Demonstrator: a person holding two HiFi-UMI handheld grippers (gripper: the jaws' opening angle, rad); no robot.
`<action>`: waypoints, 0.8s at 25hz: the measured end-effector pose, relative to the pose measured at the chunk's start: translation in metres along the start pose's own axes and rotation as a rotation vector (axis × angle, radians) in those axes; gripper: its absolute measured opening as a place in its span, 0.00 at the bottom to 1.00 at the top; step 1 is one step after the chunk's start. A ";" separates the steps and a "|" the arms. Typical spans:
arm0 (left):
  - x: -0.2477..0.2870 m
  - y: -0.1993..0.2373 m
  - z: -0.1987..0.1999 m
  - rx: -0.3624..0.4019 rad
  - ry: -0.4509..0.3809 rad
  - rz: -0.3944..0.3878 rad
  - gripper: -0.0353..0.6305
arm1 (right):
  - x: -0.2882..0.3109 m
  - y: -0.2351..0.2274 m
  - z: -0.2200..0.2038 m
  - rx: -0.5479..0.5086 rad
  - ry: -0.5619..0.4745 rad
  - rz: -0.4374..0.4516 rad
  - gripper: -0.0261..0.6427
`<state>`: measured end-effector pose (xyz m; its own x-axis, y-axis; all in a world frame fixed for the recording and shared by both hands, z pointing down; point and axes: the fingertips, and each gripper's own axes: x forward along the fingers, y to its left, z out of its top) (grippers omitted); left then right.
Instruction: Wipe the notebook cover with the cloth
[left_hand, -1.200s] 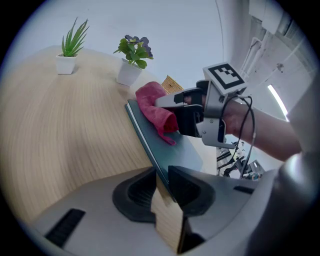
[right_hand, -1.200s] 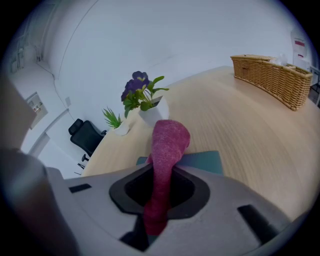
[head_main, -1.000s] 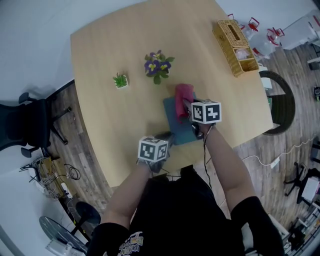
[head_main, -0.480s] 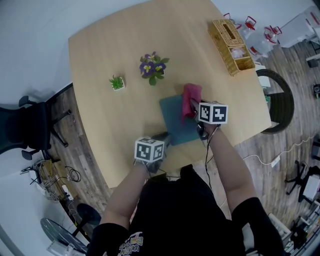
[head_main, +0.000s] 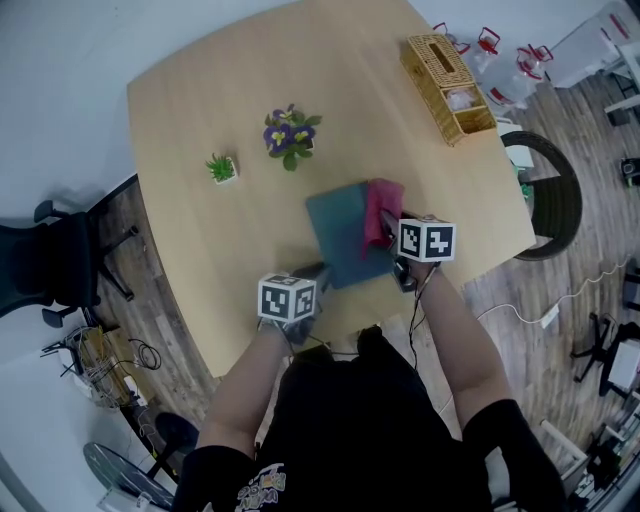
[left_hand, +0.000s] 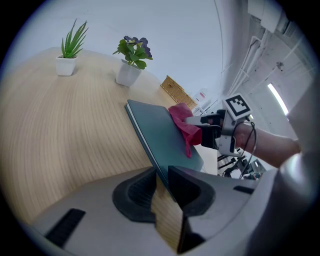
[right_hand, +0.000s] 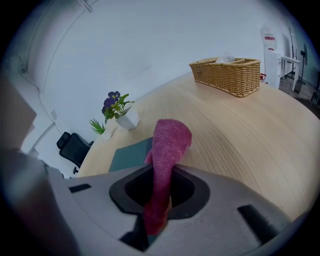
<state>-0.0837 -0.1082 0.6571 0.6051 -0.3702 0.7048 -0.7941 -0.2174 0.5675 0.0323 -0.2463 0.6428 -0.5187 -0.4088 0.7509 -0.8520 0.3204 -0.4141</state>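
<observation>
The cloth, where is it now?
In the head view the cloth lies over the right edge of the notebook, held by the right gripper.

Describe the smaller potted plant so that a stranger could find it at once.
Start at the wooden table; beyond the teal notebook stand two white pots. The plant is the left one, spiky green leaves only, while its neighbour bears purple flowers.
</observation>
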 end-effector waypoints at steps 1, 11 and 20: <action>0.000 0.000 0.000 0.002 -0.001 0.002 0.16 | -0.004 0.000 -0.004 -0.005 0.003 0.003 0.14; 0.000 0.000 0.001 0.006 -0.025 0.029 0.16 | -0.044 0.006 -0.063 -0.046 0.041 0.058 0.14; -0.019 -0.016 0.003 0.029 -0.166 0.103 0.16 | -0.085 0.014 -0.097 -0.095 0.053 0.164 0.14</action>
<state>-0.0828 -0.1009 0.6337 0.5050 -0.5352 0.6771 -0.8540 -0.1960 0.4819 0.0709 -0.1237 0.6234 -0.6434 -0.2994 0.7045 -0.7444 0.4594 -0.4846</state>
